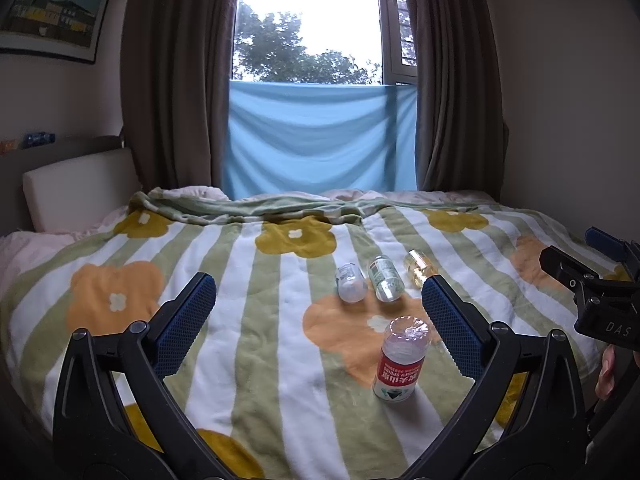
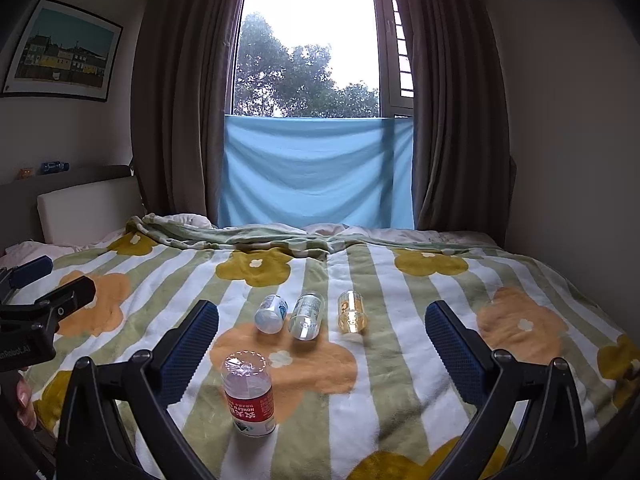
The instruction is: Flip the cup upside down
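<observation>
1. Left gripper (image 1: 320,312) spread wide, holding nothing
2. Right gripper (image 2: 322,334) spread wide, holding nothing
3. Red-label cup (image 1: 400,360) standing inverted on blanket (image 1: 256,352), near left gripper's right finger, clear of both
4. Three cups (image 2: 308,315) lying beyond, between right jaws

Red-labelled cup (image 2: 249,396); green-striped, perhaps floral, blanket (image 2: 400,380).

Bed's got a striped flower blanket (image 2: 400,360) over it. Behind the far edge, brown curtains (image 2: 176,100) frame a window (image 2: 308,40) with a blue cloth (image 2: 316,172) across its lower half. Framed picture (image 2: 64,50) on the wall above the white headboard (image 2: 88,210).
</observation>
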